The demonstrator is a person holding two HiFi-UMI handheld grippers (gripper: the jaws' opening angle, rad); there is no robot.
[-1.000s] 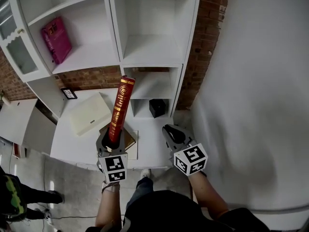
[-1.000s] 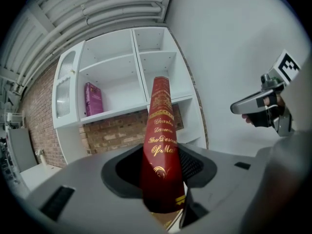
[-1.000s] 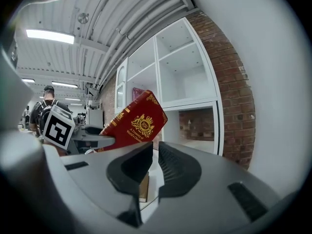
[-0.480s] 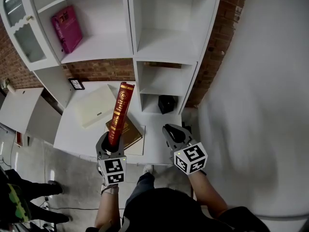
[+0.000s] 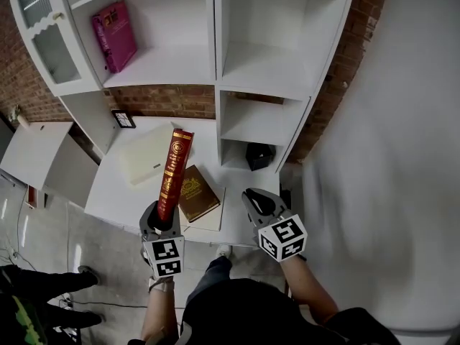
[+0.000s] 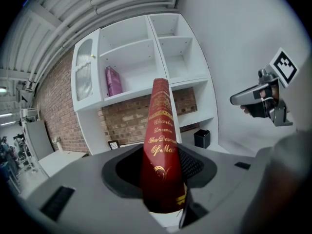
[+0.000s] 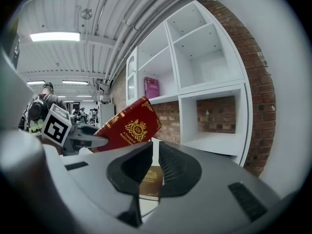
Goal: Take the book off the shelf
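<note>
Left tongs [image 5: 159,220] clamped on the lower end of a red book [image 5: 171,169], held upright over the counter [image 5: 113,192], right tongs [image 5: 257,201] empty alongside, jaws a narrow slit apart, brown book [image 5: 195,192] flat on the counter beyond, pink book [image 5: 115,34] leaning on the white shelf [image 5: 165,70] behind

Glossy red book [image 5: 171,175] with gilt lettering, matt white shelf [image 5: 215,49], rough brick wall [image 5: 165,100]

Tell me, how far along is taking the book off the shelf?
Looks mostly done: the red book is clear of the shelf, clamped roughly upright by the fingers of the left gripper above the table. The right gripper is empty. Left: probably setting it down. A pink book sits shelved.
</note>
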